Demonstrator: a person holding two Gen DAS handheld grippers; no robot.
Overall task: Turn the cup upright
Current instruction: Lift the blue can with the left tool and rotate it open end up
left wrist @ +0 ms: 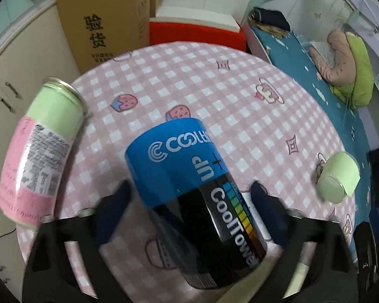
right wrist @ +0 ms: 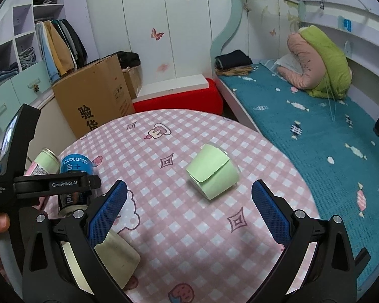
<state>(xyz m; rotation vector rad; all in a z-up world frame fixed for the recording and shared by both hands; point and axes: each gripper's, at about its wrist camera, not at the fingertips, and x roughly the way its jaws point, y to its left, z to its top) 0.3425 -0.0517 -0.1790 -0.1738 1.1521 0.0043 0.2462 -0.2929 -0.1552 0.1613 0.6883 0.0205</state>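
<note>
A light green cup (right wrist: 213, 171) lies on its side on the round pink checked table (right wrist: 179, 227), a little ahead of my open, empty right gripper (right wrist: 189, 209). It also shows at the right of the left wrist view (left wrist: 338, 178). My left gripper (left wrist: 189, 202) is open, with its fingers on either side of a blue and black CoolTowel can (left wrist: 197, 197) without touching it. The can also shows in the right wrist view (right wrist: 73, 169).
A pink and green can (left wrist: 38, 149) stands left of the blue can. A beige card (right wrist: 118, 255) lies by my right gripper's left finger. A cardboard box (right wrist: 96, 98), a red stool (right wrist: 179, 101) and a bed (right wrist: 315, 131) surround the table.
</note>
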